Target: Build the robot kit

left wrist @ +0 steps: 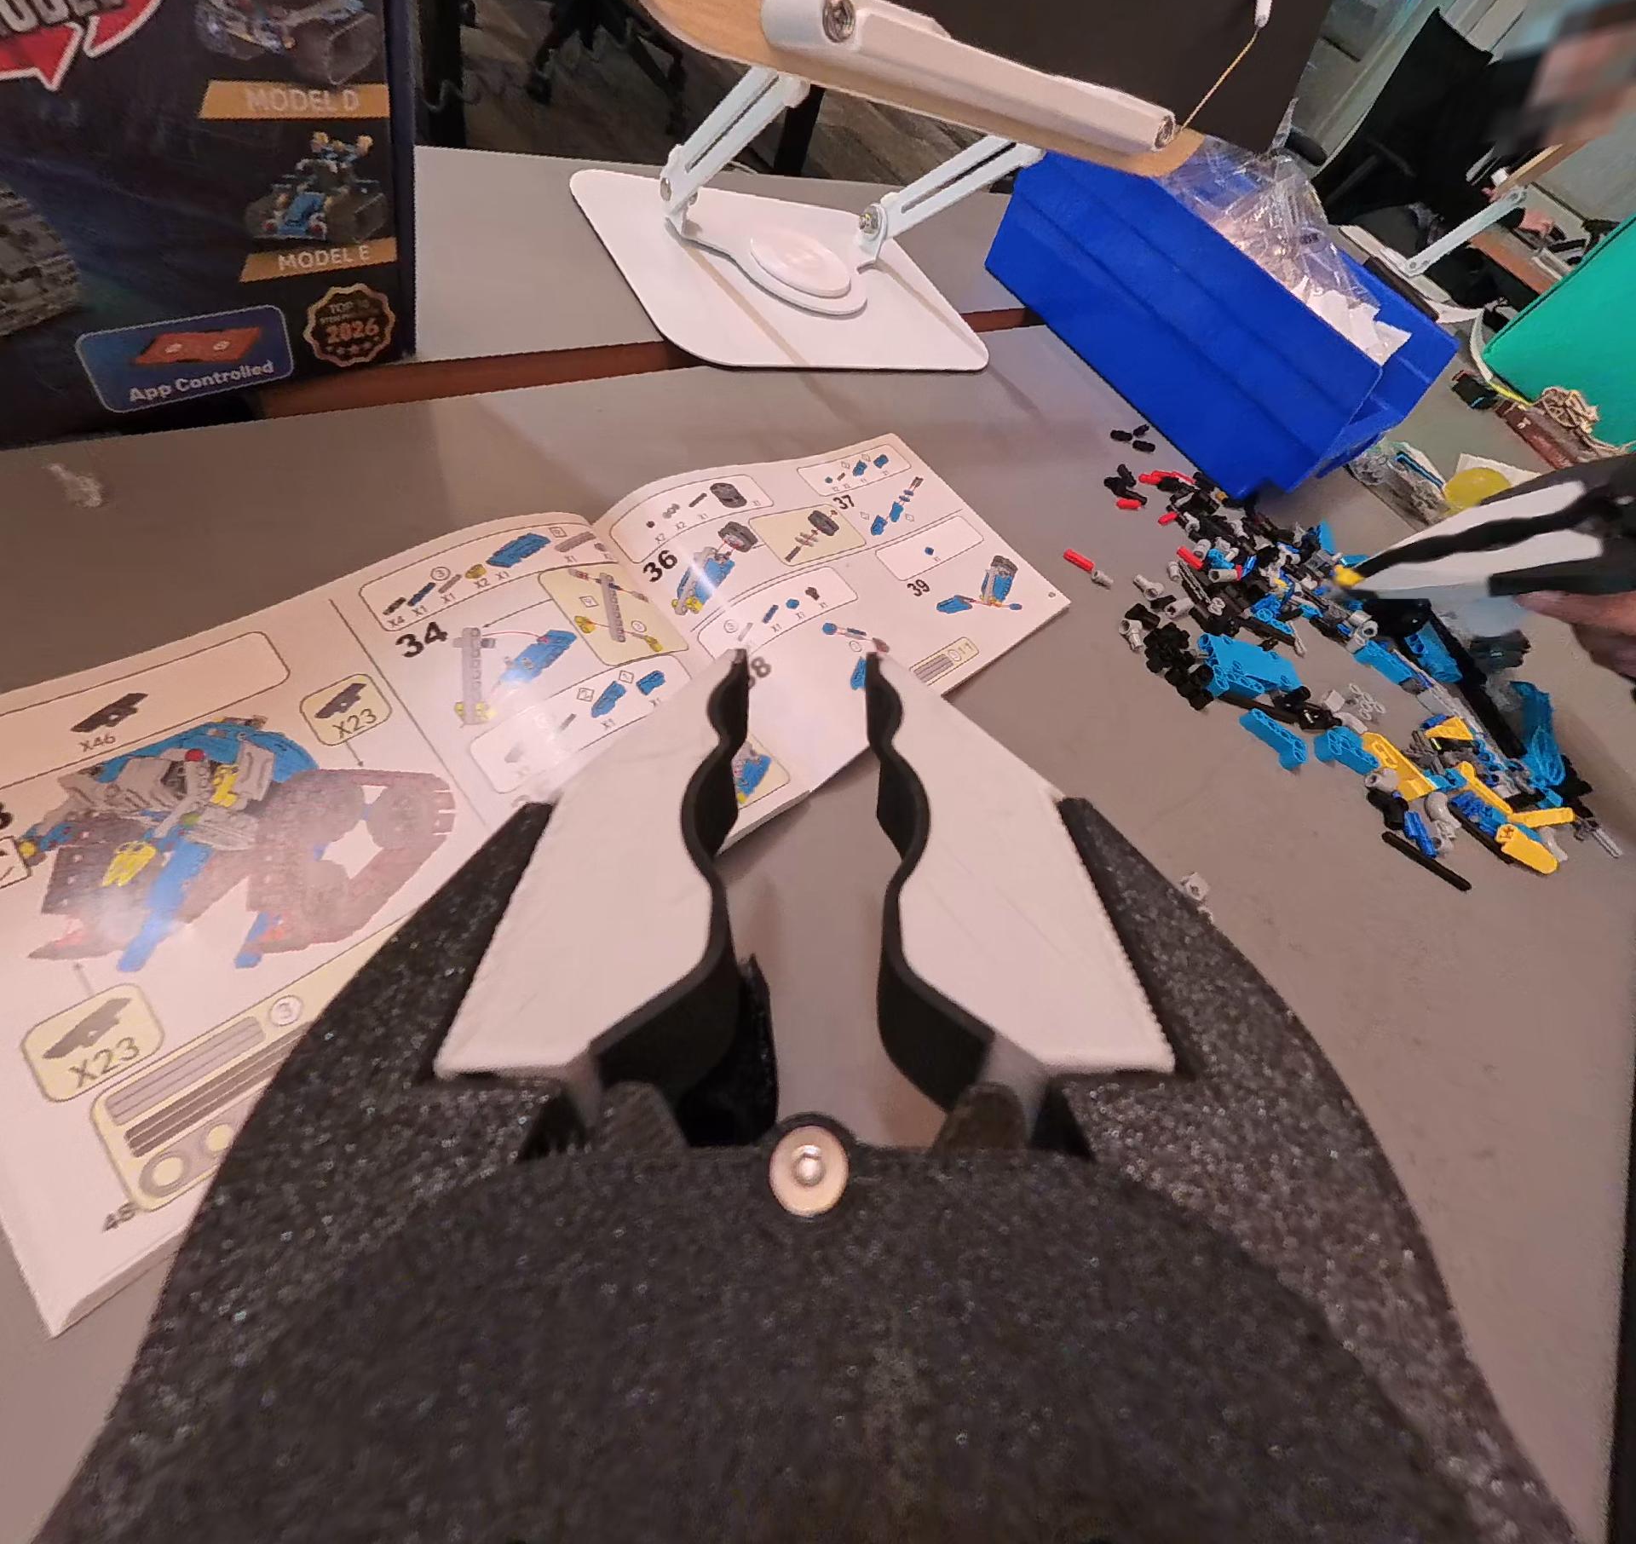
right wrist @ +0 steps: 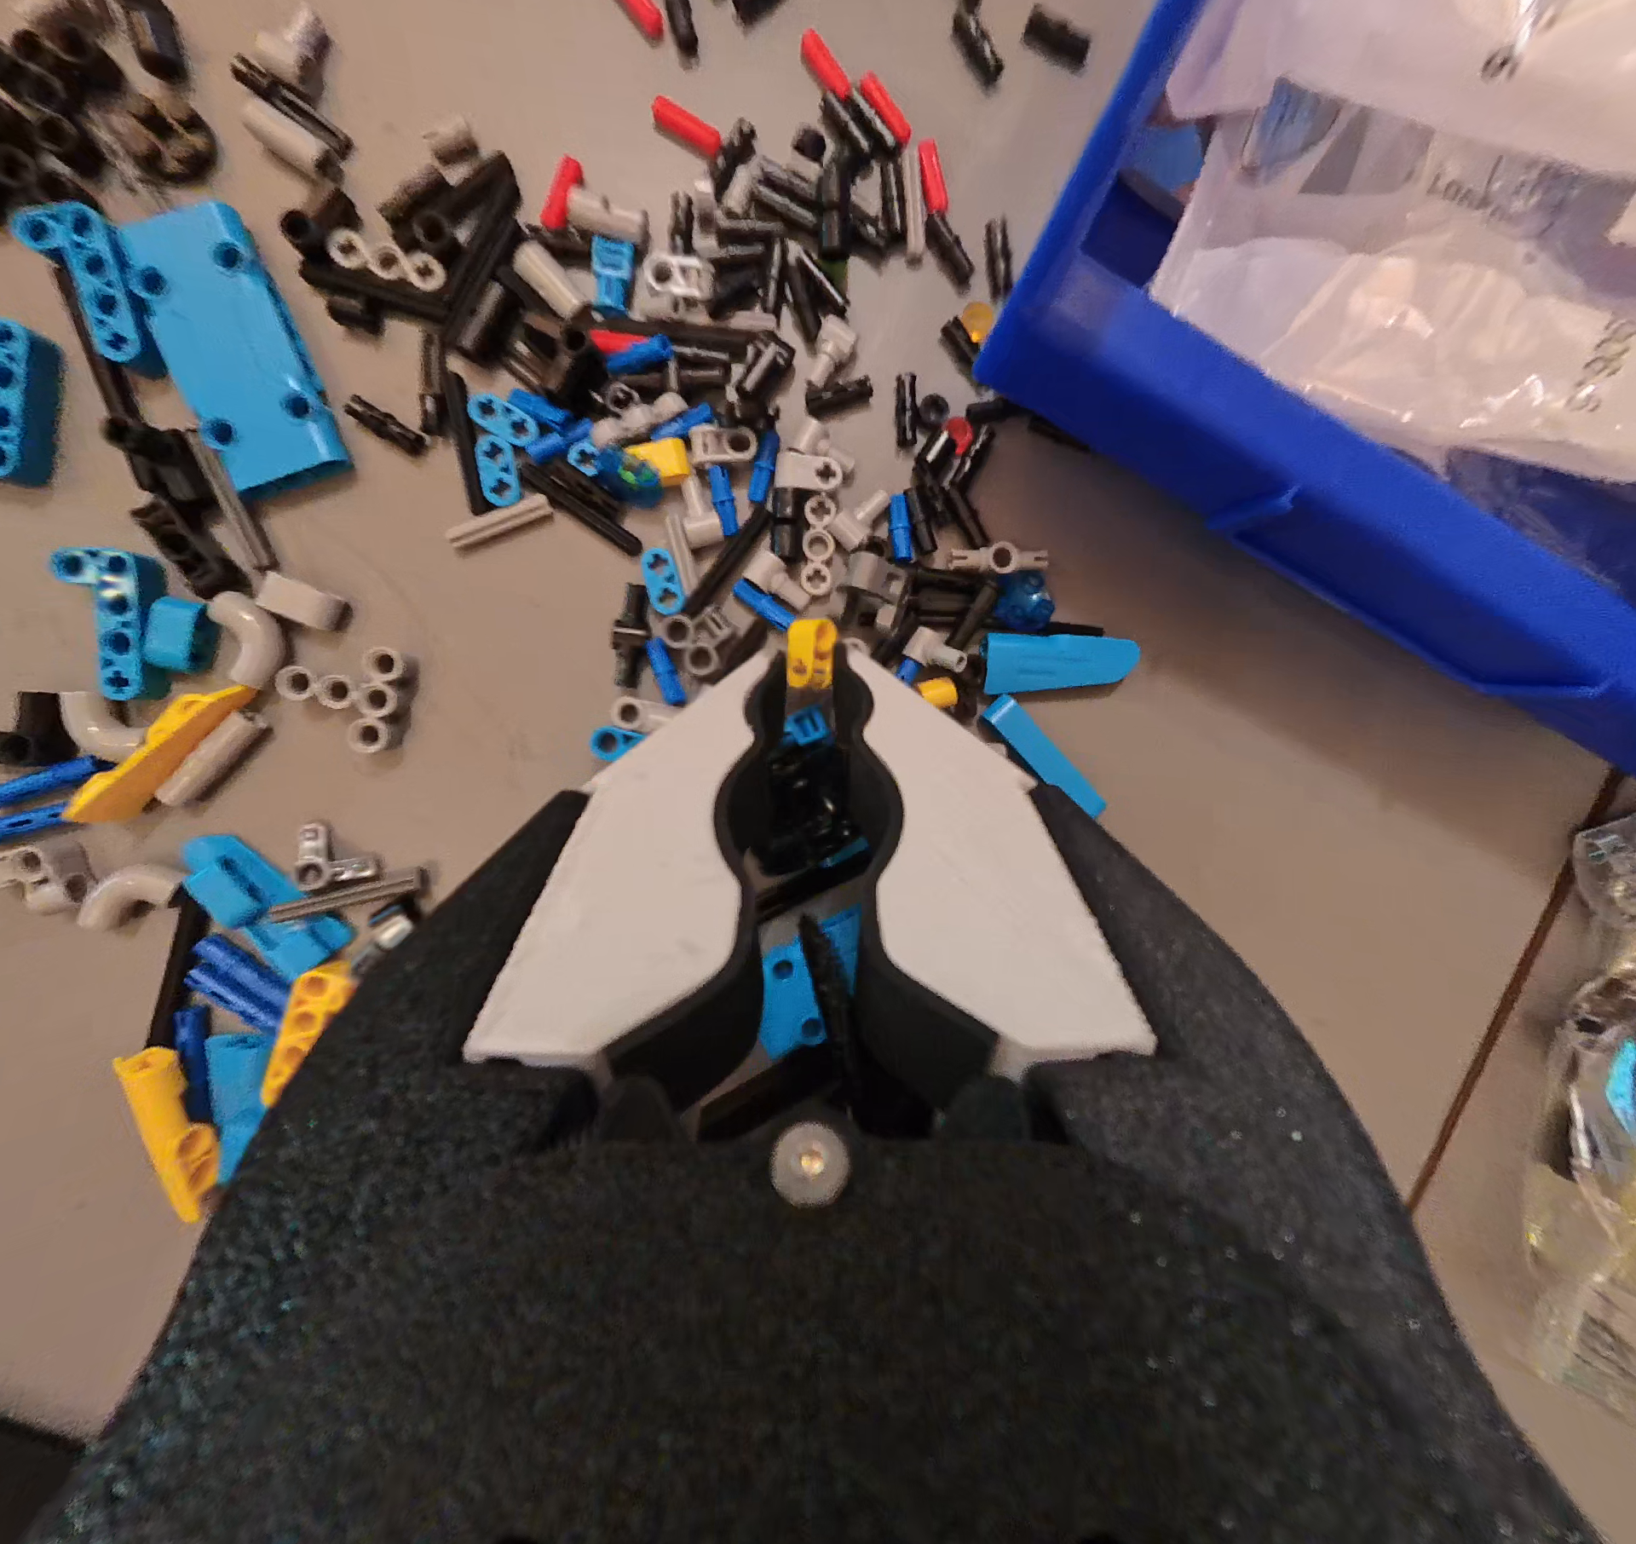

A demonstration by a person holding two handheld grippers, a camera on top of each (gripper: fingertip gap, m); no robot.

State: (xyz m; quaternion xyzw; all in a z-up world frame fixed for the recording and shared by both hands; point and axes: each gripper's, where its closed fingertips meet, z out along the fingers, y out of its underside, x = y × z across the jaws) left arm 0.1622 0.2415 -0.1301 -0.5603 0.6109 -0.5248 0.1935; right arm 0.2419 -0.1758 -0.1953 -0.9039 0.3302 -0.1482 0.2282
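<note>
My right gripper (right wrist: 813,669) pinches a yellow piece (right wrist: 810,653) at its tips, long axis along the jaws, over the parts pile (right wrist: 673,404). My left gripper (left wrist: 804,660) hangs empty, jaws apart, above the manual (left wrist: 496,643), well left of it.

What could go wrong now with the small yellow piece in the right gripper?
The right gripper pinches the yellow piece only at the very tips of its jaws, so it may slip or twist out. If it drops, it would likely land in the crowded pile of loose parts below and be hard to find again.
</note>
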